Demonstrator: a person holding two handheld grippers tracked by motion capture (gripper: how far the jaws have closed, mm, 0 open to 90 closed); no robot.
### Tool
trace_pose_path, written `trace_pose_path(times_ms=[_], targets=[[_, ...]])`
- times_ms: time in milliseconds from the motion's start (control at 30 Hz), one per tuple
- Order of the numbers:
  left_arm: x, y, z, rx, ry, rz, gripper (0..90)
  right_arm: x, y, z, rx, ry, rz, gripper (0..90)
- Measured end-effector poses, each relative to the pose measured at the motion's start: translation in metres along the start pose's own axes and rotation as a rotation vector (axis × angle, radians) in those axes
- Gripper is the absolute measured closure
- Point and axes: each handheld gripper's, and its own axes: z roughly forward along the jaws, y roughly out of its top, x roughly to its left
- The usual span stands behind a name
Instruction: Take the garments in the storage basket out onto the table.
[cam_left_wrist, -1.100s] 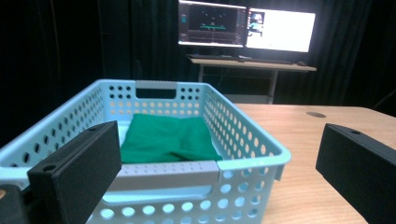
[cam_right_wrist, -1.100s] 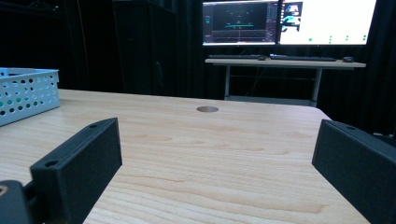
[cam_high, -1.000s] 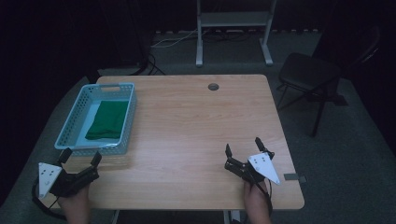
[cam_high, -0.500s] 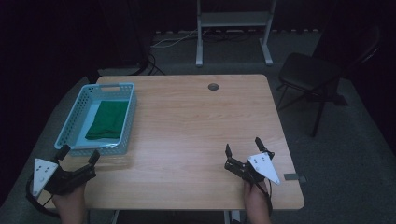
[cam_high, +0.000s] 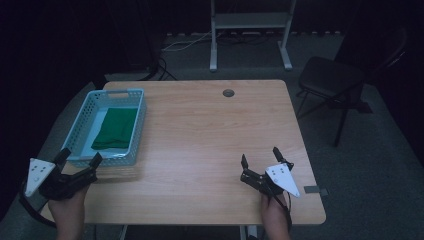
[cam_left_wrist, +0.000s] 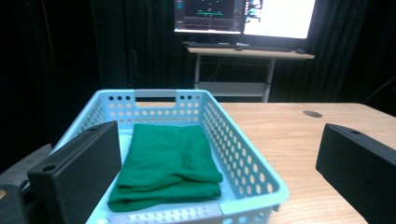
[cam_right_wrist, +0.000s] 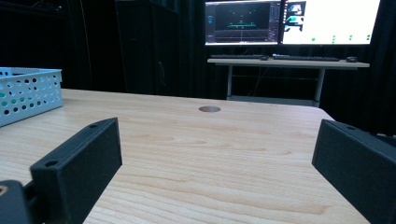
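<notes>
Overhead, the wooden counter (cam_high: 200, 140) carries a pale blue perforated basket (cam_high: 134, 134) along its left edge, and a folded green cloth (cam_high: 116, 128) lies flat inside it, filling most of the floor; a round dark hole (cam_high: 228, 93) sits near the counter's far edge. The left tool (cam_high: 79, 160) hangs just off the counter's near-left corner, right beside the basket's near wall, held in a hand (cam_high: 67, 207) that comes up from the bottom; its jaws stand wide apart and grasp nothing. From the left gripper view the basket (cam_left_wrist: 233, 163) lies between those spread jaws, with the cloth (cam_left_wrist: 168, 163) folded double and its thick edge toward the camera. The right tool (cam_high: 261, 159) rests low over the near-right part of the counter, well apart from the basket, likewise released with both jaws splayed and empty; the right gripper view looks along bare wood (cam_right_wrist: 224, 154) toward the hole (cam_right_wrist: 209, 108), with a corner of the basket (cam_right_wrist: 28, 91) at far left. Beyond the counter stand a black chair (cam_high: 332, 80), a metal stand (cam_high: 250, 30) and lit monitors (cam_right_wrist: 289, 21) on a desk.
</notes>
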Motion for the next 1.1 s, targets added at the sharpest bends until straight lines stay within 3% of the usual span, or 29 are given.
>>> trace_pose_path(times_ms=[200, 500, 700, 800, 967, 1100], targets=[[0.001, 0.014, 0.004, -0.011, -0.024, 0.039, 0.0, 0.000, 0.000, 0.000, -0.001, 0.001, -0.002, 0.9], [0.008, 0.031, 0.020, 0.044, -0.023, 0.058, 0.0, 0.001, 0.000, 0.000, 0.002, 0.009, -0.009, 0.9], [0.012, 0.044, 0.034, 0.116, -0.033, 0.041, 0.0, 0.000, 0.000, 0.000, 0.001, 0.009, -0.008, 0.9], [0.014, 0.050, 0.039, 0.119, -0.026, 0.053, 0.0, 0.000, 0.000, 0.000, 0.000, 0.009, -0.008, 0.9], [0.020, 0.051, 0.042, 0.072, -0.053, 0.014, 0.0, 0.000, 0.000, 0.000, -0.001, 0.008, -0.007, 0.9], [0.021, 0.051, 0.049, 0.089, -0.065, 0.003, 0.0, 0.000, 0.000, 0.000, 0.000, 0.008, -0.008, 0.9]])
